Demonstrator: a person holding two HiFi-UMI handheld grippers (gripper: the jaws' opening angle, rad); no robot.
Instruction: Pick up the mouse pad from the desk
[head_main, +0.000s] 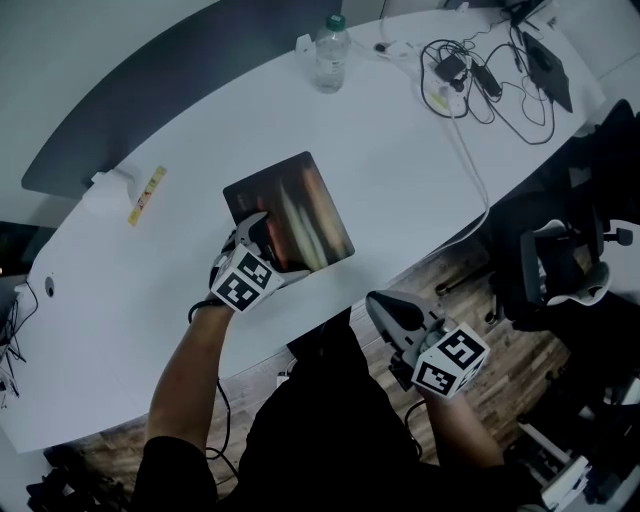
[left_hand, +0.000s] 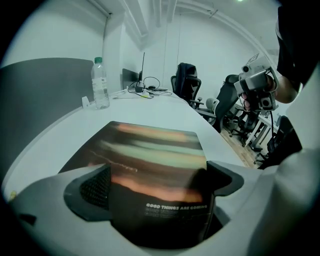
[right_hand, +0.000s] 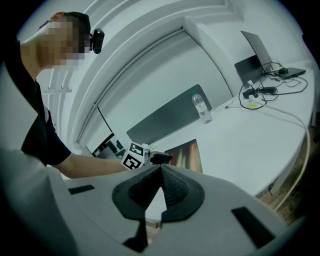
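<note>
Soft, even indoor light with a cool bluish cast, no hard shadows. White bench is bright, not blown out. Floor and chairs at the head view's right go dark. Both gripper views have strong fisheye, black vignetted corners and bowed lines. In the left gripper view the fingers are close and soft, and the mouse pad has its near edge shadowed between them. In the right gripper view the fingers are slightly blurred and the background is fairly sharp.

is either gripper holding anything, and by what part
Nothing is held. The left gripper has its jaws open around the near edge of the mouse pad, not pinching it; the right gripper is shut on nothing.
</note>
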